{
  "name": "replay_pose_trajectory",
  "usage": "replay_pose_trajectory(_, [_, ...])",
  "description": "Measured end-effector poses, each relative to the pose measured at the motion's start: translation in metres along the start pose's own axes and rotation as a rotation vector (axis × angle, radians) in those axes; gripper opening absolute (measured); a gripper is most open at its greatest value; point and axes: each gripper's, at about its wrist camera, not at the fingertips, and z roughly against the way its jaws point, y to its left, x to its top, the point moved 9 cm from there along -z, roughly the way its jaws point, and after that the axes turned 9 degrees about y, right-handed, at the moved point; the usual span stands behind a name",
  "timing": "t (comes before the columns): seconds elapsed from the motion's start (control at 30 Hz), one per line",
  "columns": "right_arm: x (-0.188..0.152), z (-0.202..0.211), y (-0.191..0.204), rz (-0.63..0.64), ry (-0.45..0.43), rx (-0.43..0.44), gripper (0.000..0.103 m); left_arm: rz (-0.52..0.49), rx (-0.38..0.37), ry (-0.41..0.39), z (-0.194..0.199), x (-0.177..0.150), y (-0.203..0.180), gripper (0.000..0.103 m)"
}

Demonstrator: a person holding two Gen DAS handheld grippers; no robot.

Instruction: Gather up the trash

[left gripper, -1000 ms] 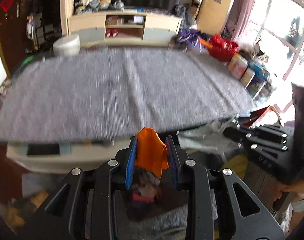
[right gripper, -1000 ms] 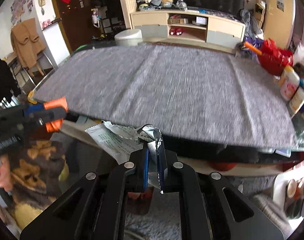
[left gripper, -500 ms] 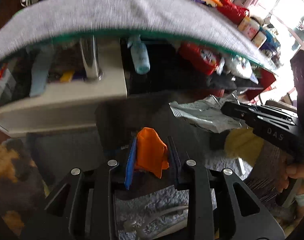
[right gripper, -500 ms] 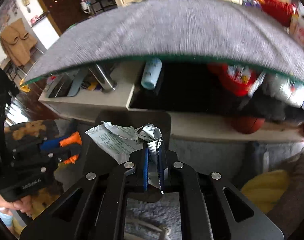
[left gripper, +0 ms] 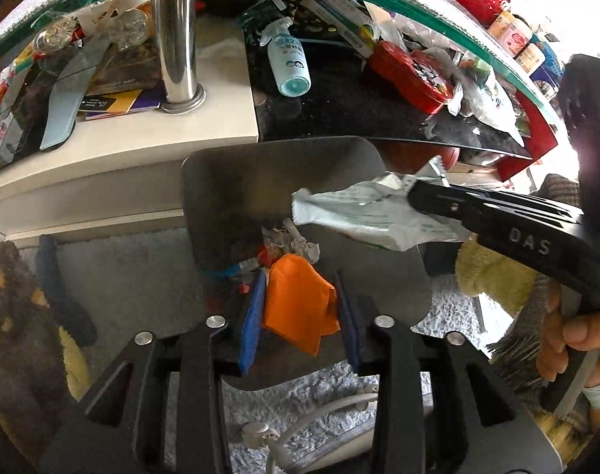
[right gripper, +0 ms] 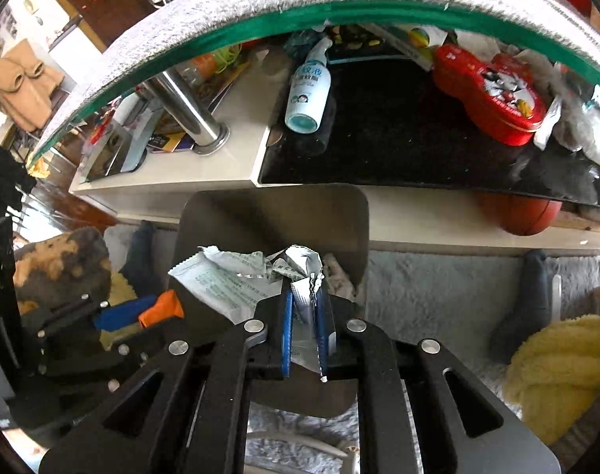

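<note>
Left wrist view: the left tongs (left gripper: 301,310), lower centre, are opening around an orange wrapper (left gripper: 298,306) over the dark trash bin (left gripper: 240,181); the pale wrapper (left gripper: 363,213) enters from the right.

Right wrist view: the right tongs (right gripper: 304,318), jaws narrow and opening, have that crumpled pale wrapper (right gripper: 236,280) between their blue pads above the bin (right gripper: 276,213), below the glass-edged worktop (right gripper: 205,19).
</note>
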Motion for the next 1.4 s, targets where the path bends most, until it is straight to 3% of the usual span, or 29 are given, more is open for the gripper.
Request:
replay_pose_trajectory(0.13, [0.001, -0.003, -0.002, -0.025, 0.006, 0.024, 0.021, 0.007, -0.001, 0.003, -0.001, 0.002, 0.001, 0.041])
replay_pose_trajectory(0.23, [0.003, 0.000, -0.008, -0.049, -0.010, 0.037, 0.045, 0.010, 0.005, 0.001, -0.001, 0.003, 0.002, 0.051])
replay_pose_trajectory(0.4, [0.010, 0.014, -0.013, -0.076, -0.056, 0.063, 0.059, 0.031, 0.015, -0.023, 0.007, 0.006, 0.006, 0.070])
replay_pose_trajectory(0.5, [0.017, 0.036, -0.018, -0.079, -0.131, 0.035, 0.082, 0.049, 0.029, -0.064, 0.018, 0.012, 0.009, 0.091])
replay_pose_trajectory(0.57, [0.021, 0.051, -0.020, -0.076, -0.177, 0.015, 0.099, 0.057, 0.041, -0.102, 0.030, 0.017, 0.009, 0.095])
replay_pose_trajectory(0.77, [0.038, 0.109, -0.038, -0.101, -0.313, -0.065, 0.100, 0.061, 0.075, -0.224, 0.081, 0.039, 0.004, 0.095])
replay_pose_trajectory(1.0, [0.053, 0.189, -0.032, -0.032, -0.514, -0.202, 0.100, 0.037, 0.144, -0.434, 0.171, 0.077, -0.010, 0.095])
replay_pose_trajectory(1.23, [0.056, 0.264, -0.020, -0.022, -0.727, -0.240, 0.100, -0.003, 0.179, -0.596, 0.251, 0.099, -0.028, 0.095])
replay_pose_trajectory(1.4, [0.054, 0.300, -0.017, -0.022, -0.780, -0.261, 0.100, -0.020, 0.224, -0.692, 0.303, 0.109, -0.034, 0.095])
